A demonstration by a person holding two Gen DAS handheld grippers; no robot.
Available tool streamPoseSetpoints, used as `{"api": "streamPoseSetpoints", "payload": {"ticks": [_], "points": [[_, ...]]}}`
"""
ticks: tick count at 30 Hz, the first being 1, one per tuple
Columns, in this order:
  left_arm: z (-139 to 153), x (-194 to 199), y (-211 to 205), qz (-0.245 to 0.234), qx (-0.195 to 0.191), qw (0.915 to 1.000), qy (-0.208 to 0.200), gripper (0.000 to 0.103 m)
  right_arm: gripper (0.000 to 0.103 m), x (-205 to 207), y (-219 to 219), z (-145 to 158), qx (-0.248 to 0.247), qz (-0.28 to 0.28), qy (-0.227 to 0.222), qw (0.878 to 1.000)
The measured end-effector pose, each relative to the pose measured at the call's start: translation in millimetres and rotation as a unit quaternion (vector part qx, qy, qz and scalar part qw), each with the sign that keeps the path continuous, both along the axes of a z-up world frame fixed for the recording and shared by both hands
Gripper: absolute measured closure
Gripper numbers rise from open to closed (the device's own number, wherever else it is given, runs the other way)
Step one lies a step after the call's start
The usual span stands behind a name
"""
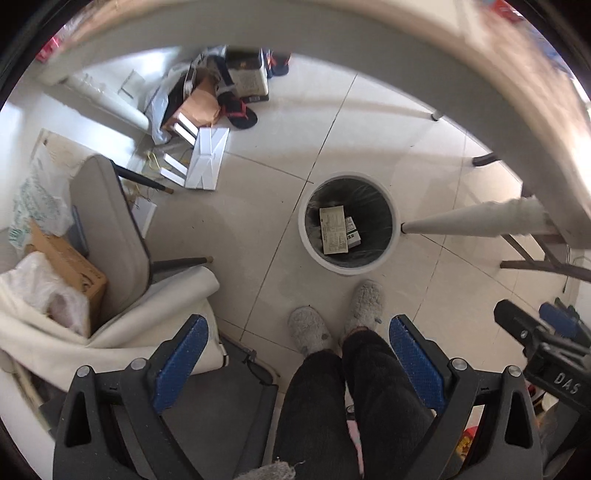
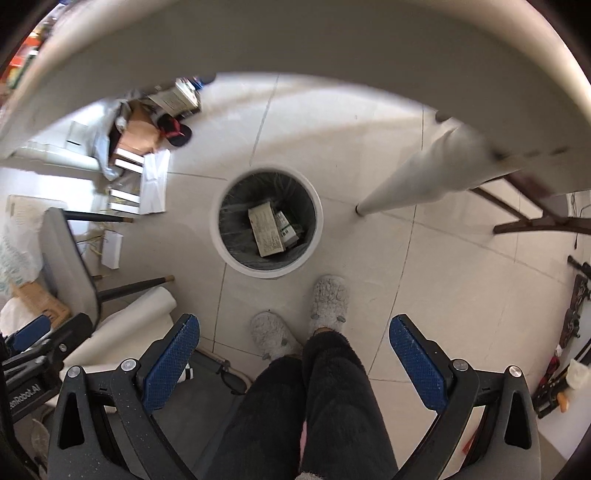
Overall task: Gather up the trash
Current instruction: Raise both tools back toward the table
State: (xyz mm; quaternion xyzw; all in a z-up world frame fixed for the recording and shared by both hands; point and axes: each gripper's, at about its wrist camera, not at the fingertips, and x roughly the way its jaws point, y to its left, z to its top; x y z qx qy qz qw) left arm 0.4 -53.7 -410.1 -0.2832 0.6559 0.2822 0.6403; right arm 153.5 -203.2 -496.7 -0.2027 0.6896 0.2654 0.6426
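A round white trash bin [image 1: 308,236] [image 2: 218,240] with a dark liner stands on the tiled floor below both grippers. Inside it lie a tan printed carton [image 1: 334,230] [image 2: 267,230] and a smaller white box [image 1: 352,232] [image 2: 288,225]. My left gripper [image 1: 299,354] hangs high above the floor, open, blue pads wide apart with nothing between them. My right gripper [image 2: 295,354] is likewise open and empty. Each gripper shows at the edge of the other's view: the right one [image 1: 543,343], the left one [image 2: 40,343].
A person's legs in dark trousers and grey fluffy slippers [image 1: 336,321] [image 2: 299,317] stand just before the bin. A white table edge [image 1: 369,26] and its leg [image 2: 413,177] arch overhead. A grey chair [image 1: 110,236], a cardboard box [image 1: 70,269] and piled boxes and bags [image 1: 199,110] sit left.
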Motion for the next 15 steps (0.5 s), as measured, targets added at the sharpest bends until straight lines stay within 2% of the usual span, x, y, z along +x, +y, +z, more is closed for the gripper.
{"api": "streamPoseSetpoints", "payload": {"ticks": [8, 15], "points": [[90.6, -7.3, -11.8, -0.004, 0.017, 0.9990, -0.040, 0.003, 0.000, -5.6, -17.7, 114.8, 0.032, 0.019, -0.014, 0.999], [154.4, 21.8, 6.6, -0.005, 0.066, 0.9949, -0.076, 0.003, 0.000, 22.6, -10.2, 195.4, 0.081, 0.002, -0.016, 0.997]]}}
